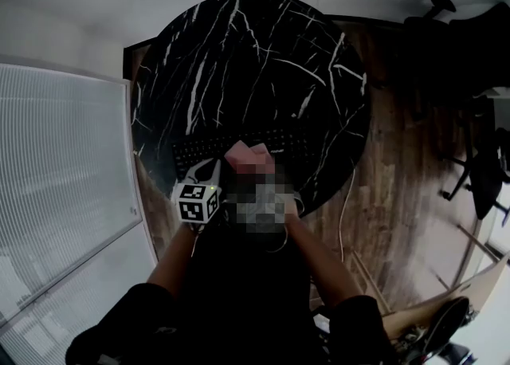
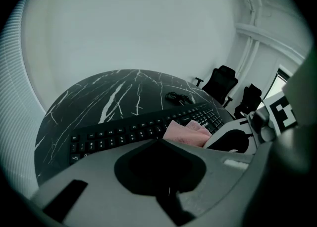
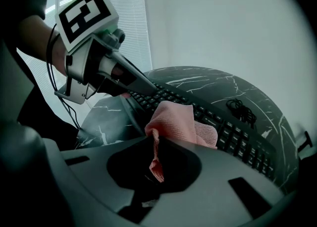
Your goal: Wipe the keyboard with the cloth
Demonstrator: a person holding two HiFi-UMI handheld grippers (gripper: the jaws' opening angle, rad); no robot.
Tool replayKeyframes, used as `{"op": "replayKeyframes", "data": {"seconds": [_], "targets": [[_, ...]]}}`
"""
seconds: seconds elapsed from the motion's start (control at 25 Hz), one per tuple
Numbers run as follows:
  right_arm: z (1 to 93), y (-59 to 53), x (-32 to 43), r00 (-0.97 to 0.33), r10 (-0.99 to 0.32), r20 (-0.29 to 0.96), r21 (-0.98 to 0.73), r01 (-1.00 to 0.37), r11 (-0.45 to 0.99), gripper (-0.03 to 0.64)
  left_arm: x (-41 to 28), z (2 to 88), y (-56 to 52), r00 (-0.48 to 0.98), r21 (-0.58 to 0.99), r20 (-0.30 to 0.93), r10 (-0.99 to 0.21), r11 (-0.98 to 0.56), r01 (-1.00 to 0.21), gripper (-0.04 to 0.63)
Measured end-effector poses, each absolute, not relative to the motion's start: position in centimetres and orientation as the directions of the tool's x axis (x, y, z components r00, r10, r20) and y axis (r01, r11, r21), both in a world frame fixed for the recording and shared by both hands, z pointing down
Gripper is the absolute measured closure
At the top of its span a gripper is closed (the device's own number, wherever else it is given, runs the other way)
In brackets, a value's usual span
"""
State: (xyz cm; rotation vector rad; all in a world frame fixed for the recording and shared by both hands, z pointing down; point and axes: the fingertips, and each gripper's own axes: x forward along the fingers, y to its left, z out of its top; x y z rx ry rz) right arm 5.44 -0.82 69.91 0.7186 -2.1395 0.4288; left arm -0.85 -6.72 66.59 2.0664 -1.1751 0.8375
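The cloth [image 3: 173, 122] is soft, light and limp, so I judge it will sag and fold wherever I do not hold it. It is best taken by a gathered fold, not a loose corner, so a good pad of it meets the keys. My right tongs [image 3: 154, 144] are clamped on just such a fold: a narrow strip hangs down between the jaws, and the rest bunches out in front, lying on the keyboard [image 3: 233, 137] near its middle. It is pale pink with a fine, nubbly weave, and it looks dry.

The keyboard is stiff, flat and black, and lies across the near part of the round black counter [image 2: 99, 97] with white veins. On that smooth top I expect it to slide under a sideways push. My left tongs [image 2: 159, 141] are closed together with nothing in them, and their tip seems to rest at the keyboard's left end, which could steady it
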Motion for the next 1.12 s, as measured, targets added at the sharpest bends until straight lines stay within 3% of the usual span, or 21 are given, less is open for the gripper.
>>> {"op": "replayKeyframes", "data": {"seconds": [1.12], "targets": [[70.7, -0.1, 21.1, -0.353, -0.467, 0.811, -0.054, -0.840, 0.540, 0.606, 10.2, 67.0, -6.4, 0.500, 0.203, 0.768, -0.400, -0.589, -0.782, 0.595]]}}
